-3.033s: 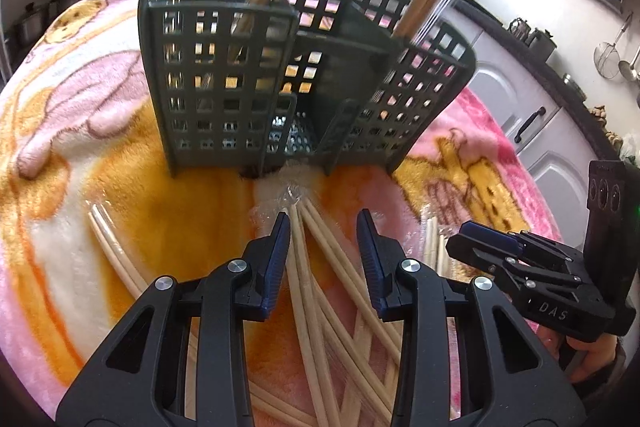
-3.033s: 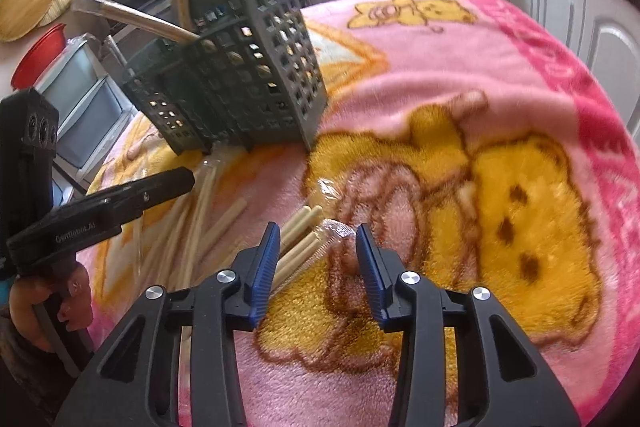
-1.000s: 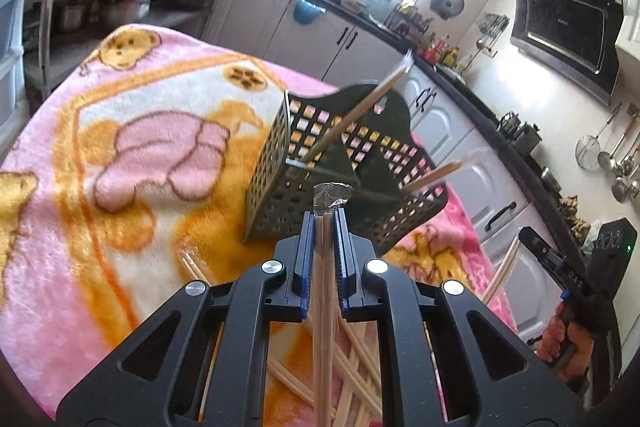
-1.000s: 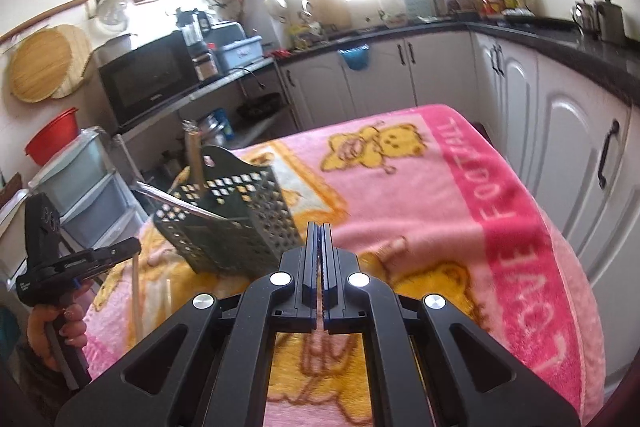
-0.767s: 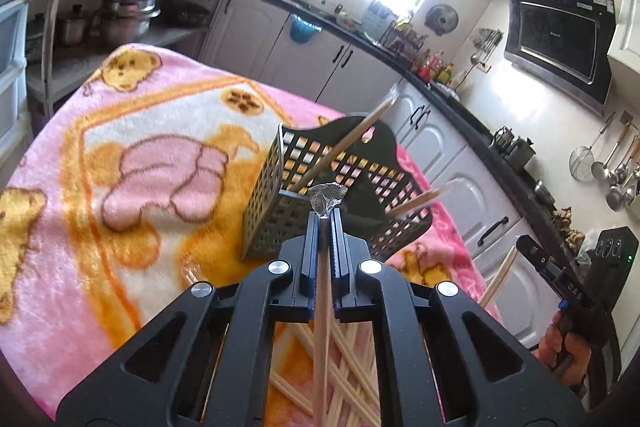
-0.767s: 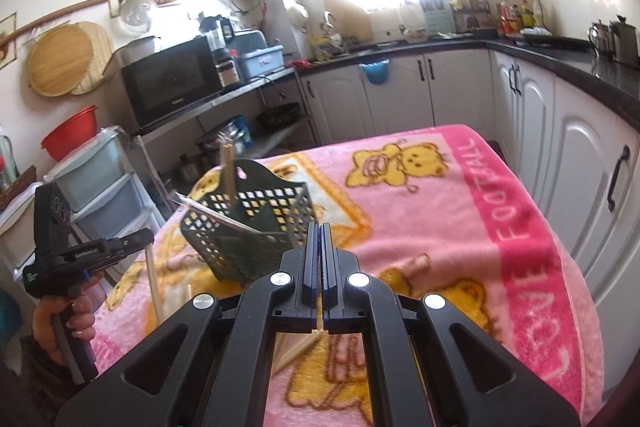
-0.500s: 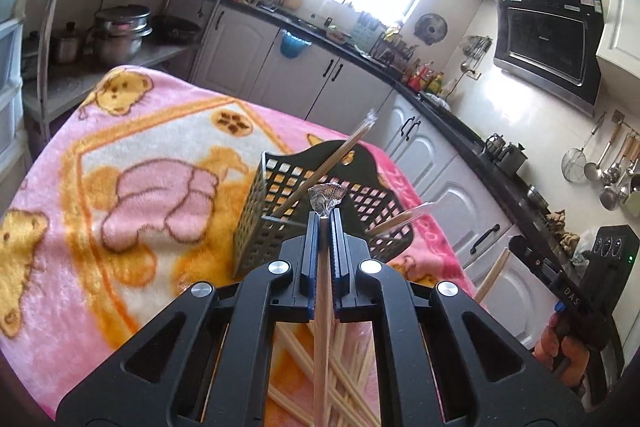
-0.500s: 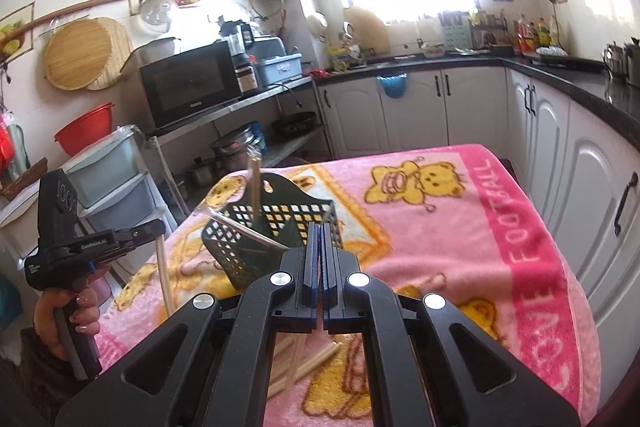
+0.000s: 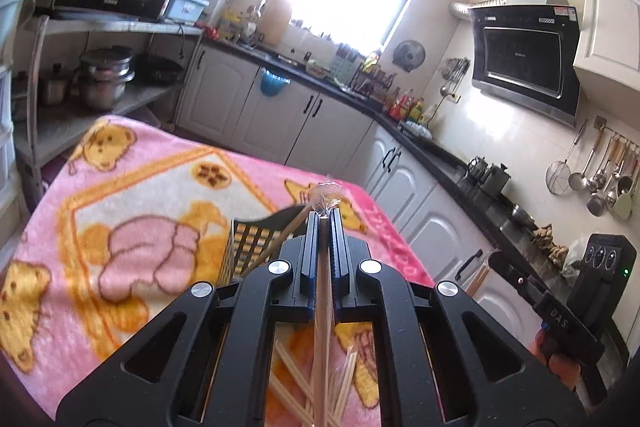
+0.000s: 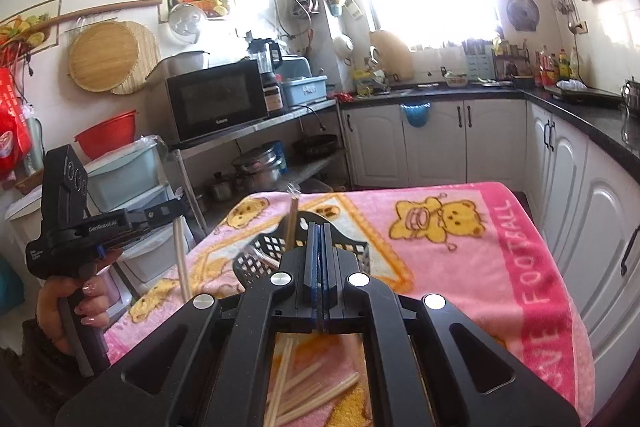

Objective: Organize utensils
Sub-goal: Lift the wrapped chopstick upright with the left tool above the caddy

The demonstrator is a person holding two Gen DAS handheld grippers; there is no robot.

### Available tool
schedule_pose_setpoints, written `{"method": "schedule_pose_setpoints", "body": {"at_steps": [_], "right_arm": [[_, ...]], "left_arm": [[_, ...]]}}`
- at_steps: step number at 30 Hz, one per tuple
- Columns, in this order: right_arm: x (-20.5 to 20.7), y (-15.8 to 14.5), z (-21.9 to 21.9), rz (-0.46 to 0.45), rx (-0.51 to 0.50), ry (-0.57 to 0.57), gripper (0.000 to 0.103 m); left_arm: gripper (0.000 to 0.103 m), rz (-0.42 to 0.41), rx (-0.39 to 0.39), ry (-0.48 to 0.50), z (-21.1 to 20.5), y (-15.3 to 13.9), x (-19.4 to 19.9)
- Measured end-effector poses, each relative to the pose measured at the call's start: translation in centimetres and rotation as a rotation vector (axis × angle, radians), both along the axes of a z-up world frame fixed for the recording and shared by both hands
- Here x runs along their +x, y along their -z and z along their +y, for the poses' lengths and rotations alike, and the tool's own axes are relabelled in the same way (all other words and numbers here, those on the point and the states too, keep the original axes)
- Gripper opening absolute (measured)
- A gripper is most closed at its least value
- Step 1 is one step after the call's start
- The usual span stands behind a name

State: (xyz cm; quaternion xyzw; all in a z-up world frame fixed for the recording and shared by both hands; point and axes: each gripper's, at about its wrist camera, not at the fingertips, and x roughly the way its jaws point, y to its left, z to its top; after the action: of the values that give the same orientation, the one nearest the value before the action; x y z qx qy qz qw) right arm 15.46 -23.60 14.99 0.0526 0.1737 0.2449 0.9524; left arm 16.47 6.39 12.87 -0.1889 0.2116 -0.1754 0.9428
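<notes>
My left gripper (image 9: pixel 323 217) is shut on a plastic-wrapped pair of chopsticks (image 9: pixel 321 307) and holds it high above the pink blanket (image 9: pixel 120 187). The dark grey utensil basket (image 9: pixel 248 247) stands just beyond the jaws, partly hidden, with a chopstick pack (image 9: pixel 286 231) leaning in it. My right gripper (image 10: pixel 319 227) is shut on a wrapped chopstick pair, seen in the left wrist view (image 9: pixel 478 277), raised over the basket (image 10: pixel 264 251). Loose chopsticks (image 10: pixel 304 391) lie on the blanket below.
The other hand's gripper shows at the left of the right wrist view (image 10: pixel 92 227), holding its chopsticks (image 10: pixel 180 259) upright. White cabinets (image 10: pixel 440 143), a shelf with a microwave (image 10: pixel 216 103) and pots (image 10: pixel 256 167) surround the table.
Both grippers have risen higher with their chopstick packs; the basket now sits lower and mostly behind the jaws in both views.
</notes>
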Motion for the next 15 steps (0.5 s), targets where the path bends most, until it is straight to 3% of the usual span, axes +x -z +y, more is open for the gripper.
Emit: {"method": "schedule_pose_setpoints", "body": {"at_steps": [15], "right_arm": [[0.1,-3.5,2.5,-0.094,0.001,-0.064,0.001]], "left_arm": [[0.003,-0.146,0.008,-0.064,-0.4,-4.7,1.2]]}}
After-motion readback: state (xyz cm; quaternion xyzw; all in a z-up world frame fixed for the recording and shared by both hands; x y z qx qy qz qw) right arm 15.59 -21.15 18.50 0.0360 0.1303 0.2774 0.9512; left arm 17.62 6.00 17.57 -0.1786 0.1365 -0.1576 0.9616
